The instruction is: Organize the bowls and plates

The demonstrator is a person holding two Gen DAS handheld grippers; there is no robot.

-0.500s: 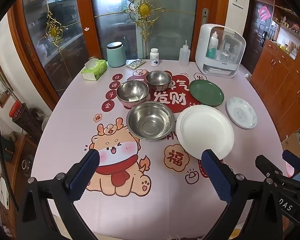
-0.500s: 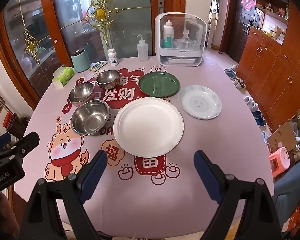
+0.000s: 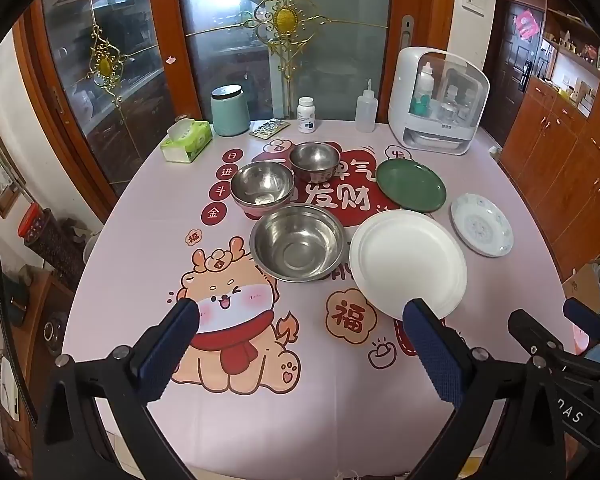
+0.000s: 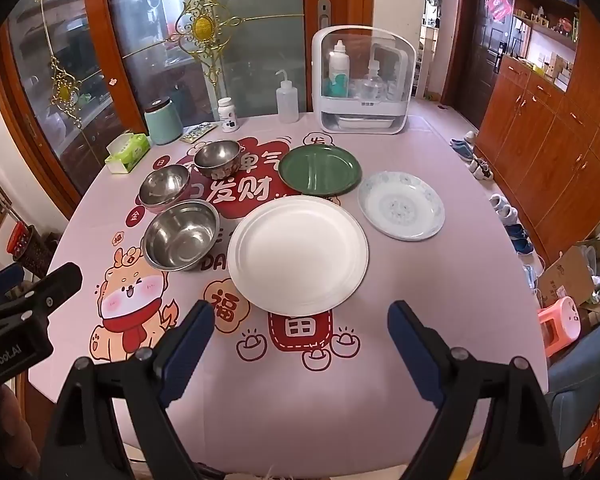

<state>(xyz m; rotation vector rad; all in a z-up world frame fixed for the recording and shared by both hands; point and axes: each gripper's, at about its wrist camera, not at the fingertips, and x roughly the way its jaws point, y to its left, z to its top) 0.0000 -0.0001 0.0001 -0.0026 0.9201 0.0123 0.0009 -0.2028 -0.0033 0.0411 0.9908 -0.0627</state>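
Three steel bowls stand on the pink tablecloth: a large bowl (image 3: pixel 298 242) (image 4: pixel 181 235), a medium bowl (image 3: pixel 262 188) (image 4: pixel 165 188) behind it, and a small bowl (image 3: pixel 315 161) (image 4: pixel 217 158) furthest back. To their right lie a big white plate (image 3: pixel 407 258) (image 4: pixel 298 254), a green plate (image 3: pixel 411 185) (image 4: pixel 319 169) and a blue-patterned plate (image 3: pixel 482 224) (image 4: pixel 401 205). My left gripper (image 3: pixel 300 308) is open and empty above the near table. My right gripper (image 4: pixel 300 312) is open and empty just short of the white plate.
Along the far edge stand a tissue box (image 3: pixel 186 141), a teal canister (image 3: pixel 230 110), a pill bottle (image 3: pixel 306 115), a squeeze bottle (image 3: pixel 366 112) and a white bottle cabinet (image 3: pixel 438 100). Glass doors rise behind. Wooden cupboards (image 4: pixel 540 128) line the right.
Both views have shifted very slightly. The dishes have not moved and both grippers stay open.
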